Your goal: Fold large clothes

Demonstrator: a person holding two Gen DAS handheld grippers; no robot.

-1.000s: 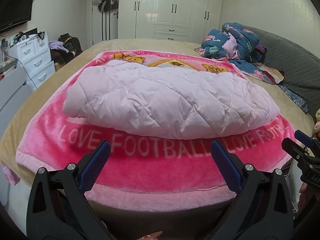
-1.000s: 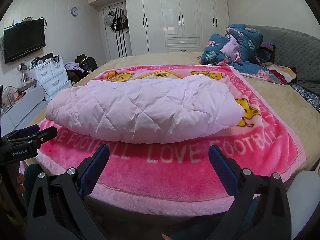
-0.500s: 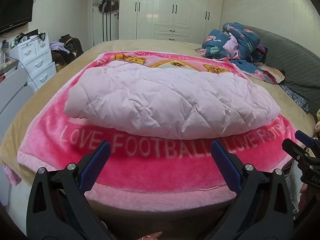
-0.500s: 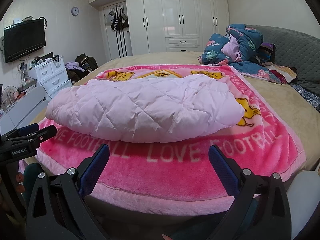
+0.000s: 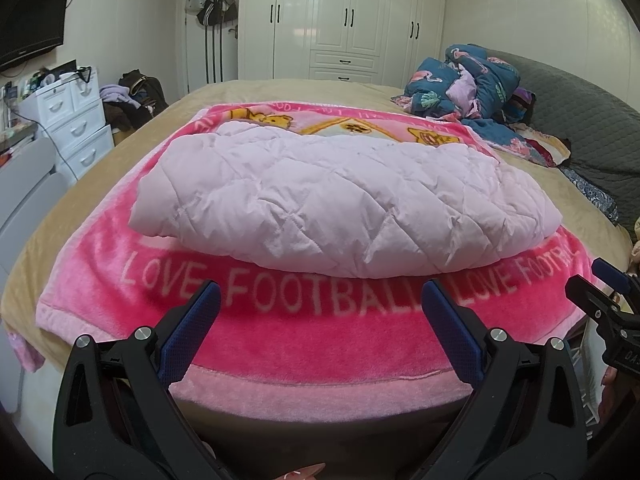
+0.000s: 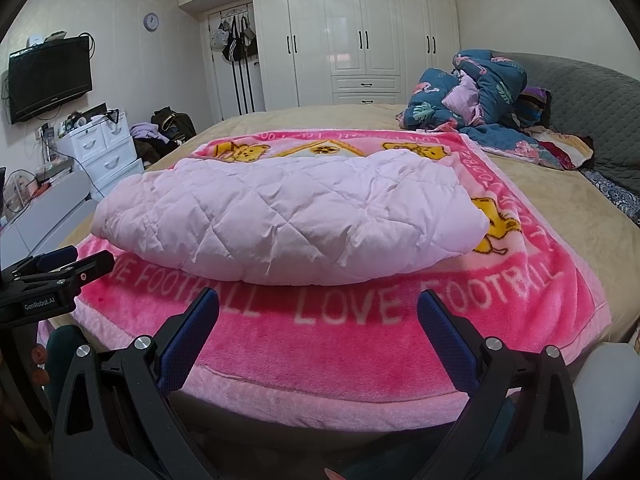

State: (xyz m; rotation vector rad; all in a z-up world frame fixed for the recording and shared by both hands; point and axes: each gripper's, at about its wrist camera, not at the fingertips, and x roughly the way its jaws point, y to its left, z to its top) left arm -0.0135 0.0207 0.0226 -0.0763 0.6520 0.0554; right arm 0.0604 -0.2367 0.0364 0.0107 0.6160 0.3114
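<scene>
Both grippers hang at the foot of the bed, holding nothing: left gripper with fingers spread wide, right gripper just the same. The pale pink quilted coat lies folded across the pink blanket, beyond both sets of fingertips.

Black plastic left gripper and right gripper, blue textured pads, silver screws at pivots; white "GenRobot.AI" lettering on left body.
</scene>
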